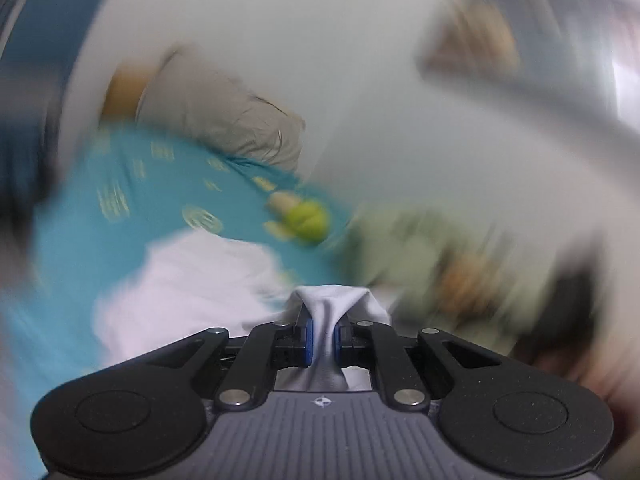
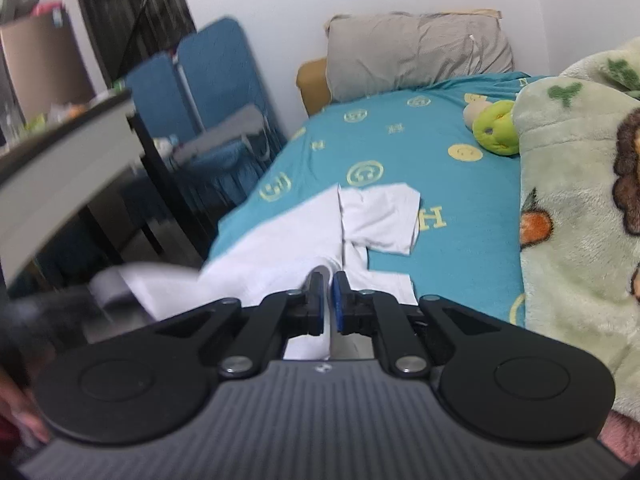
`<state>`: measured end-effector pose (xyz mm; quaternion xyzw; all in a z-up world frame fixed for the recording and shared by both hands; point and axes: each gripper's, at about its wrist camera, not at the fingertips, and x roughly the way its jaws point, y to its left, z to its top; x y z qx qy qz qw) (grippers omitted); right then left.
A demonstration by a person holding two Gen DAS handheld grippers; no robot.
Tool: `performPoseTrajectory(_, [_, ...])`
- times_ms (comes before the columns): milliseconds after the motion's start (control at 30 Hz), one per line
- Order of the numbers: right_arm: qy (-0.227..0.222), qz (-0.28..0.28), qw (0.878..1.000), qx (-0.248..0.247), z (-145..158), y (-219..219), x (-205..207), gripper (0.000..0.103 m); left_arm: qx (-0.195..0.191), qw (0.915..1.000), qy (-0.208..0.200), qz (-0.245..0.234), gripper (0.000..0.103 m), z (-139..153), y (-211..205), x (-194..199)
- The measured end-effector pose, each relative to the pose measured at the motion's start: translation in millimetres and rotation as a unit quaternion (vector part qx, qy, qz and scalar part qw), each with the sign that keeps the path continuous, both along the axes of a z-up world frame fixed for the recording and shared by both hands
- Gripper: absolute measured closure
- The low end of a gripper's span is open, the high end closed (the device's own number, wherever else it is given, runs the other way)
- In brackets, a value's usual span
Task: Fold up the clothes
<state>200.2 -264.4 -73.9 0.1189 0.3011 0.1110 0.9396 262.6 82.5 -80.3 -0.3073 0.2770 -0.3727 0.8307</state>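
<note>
White cloth, a shirt (image 2: 372,216), is spread on the bed (image 2: 400,140), which is covered with a turquoise sheet printed with yellow smiling faces and letters. One short sleeve is laid flat toward the middle of the bed, and the rest of the shirt reaches toward the near edge and hangs partly over the side.

A bunch of this white cloth is gripped by the left claw (image 1: 323,338); its blue pads are pressed against the fabric from both sides, and the fabric is seen rising in a small peak in front of them. The left wrist view is strongly blurred, so little else can be read there.

The right claw (image 2: 328,300) is nearly closed, with only a narrow gap between the pads. A thin edge of the shirt seems to be held in this gap, but this cannot be told for sure.

A grey pillow (image 2: 416,52) is placed at the head of the bed. A green soft toy (image 2: 496,128) is seen beside a pale green blanket (image 2: 576,208) with animal pictures, on the right side.
</note>
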Motion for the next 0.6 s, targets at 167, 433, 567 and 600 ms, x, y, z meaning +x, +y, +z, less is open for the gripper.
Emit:
performPoseTrajectory(167, [0.043, 0.025, 0.998, -0.039, -18, 16, 7, 0.093, -0.037, 0.9848, 0.151, 0.077, 0.093, -34, 36, 38])
performPoseTrajectory(433, [0.084, 0.038, 0.994, -0.062, -35, 27, 14, 0.092, 0.115, 0.9721, 0.160, 0.128, 0.072, -38, 28, 37])
performPoseTrajectory(567, [0.086, 0.028, 0.995, -0.045, -34, 21, 17, 0.075, 0.211, 0.9591, 0.099, 0.161, 0.049, -17, 17, 5])
performPoseTrajectory(600, [0.084, 0.025, 0.995, -0.040, -34, 20, 17, 0.055, 0.237, 0.9534, 0.079, 0.169, 0.049, -10, 13, -3])
